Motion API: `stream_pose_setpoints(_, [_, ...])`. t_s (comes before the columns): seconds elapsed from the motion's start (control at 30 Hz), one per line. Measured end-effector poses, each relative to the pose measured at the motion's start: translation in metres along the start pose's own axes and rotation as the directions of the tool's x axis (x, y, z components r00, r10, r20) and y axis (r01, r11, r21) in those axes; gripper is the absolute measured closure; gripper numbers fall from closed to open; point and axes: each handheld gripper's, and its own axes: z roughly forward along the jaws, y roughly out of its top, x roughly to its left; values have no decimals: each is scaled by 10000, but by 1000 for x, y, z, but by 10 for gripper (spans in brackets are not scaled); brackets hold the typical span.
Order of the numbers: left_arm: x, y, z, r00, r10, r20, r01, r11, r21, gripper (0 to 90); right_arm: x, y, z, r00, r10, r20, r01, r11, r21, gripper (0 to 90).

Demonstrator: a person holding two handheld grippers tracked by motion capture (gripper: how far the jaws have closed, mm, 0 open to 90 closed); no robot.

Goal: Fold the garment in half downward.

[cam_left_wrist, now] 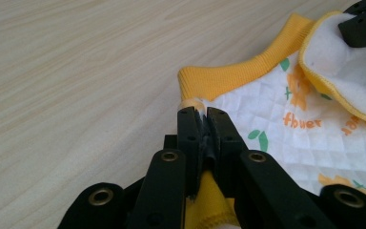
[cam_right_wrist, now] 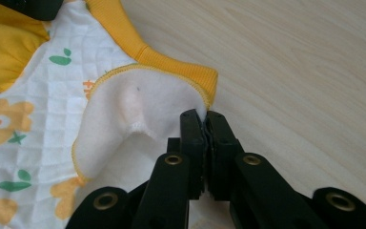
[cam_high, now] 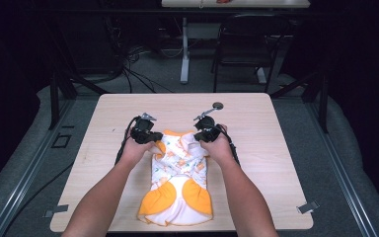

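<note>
A small white quilted garment (cam_high: 177, 173) with orange flower prints and yellow trim lies on the wooden table (cam_high: 256, 128), its yellow sleeves toward the near edge. My left gripper (cam_high: 150, 140) is shut on the garment's far left corner (cam_left_wrist: 198, 107), beside the yellow ribbed band (cam_left_wrist: 228, 78). On the far right corner, my right gripper (cam_high: 202, 140) is shut on a folded-over flap of the garment (cam_right_wrist: 143, 105) that shows its plain white inside. In the left gripper view the other gripper's black tip (cam_left_wrist: 362, 24) holds that flap at the upper right.
A small round dark object (cam_high: 218, 105) lies on the table beyond the right gripper. Bare wood surrounds the garment on the left, right and far sides. A black chair (cam_high: 246, 44) and a white table leg (cam_high: 184, 49) stand beyond the table.
</note>
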Motion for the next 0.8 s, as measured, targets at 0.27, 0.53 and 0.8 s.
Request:
stream_pose_setpoints(0.27, [1, 6, -11, 10000, 59, -17, -59, 9993, -375, 849, 2, 7, -11, 9999, -132, 27, 133, 9989, -448, 872])
stream_pose_setpoints(0.53, [-5, 15, -22, 9995, 323, -56, -326, 9977, -594, 849, 2, 7, -22, 9996, -248, 95, 253, 9979, -596, 872])
stream_pose_setpoints(0.8, [-7, 21, -30, 9990, 444, -35, -445, 9952, -876, 849, 0, 7, -34, 9989, -424, 175, 439, 9938, -1021, 872])
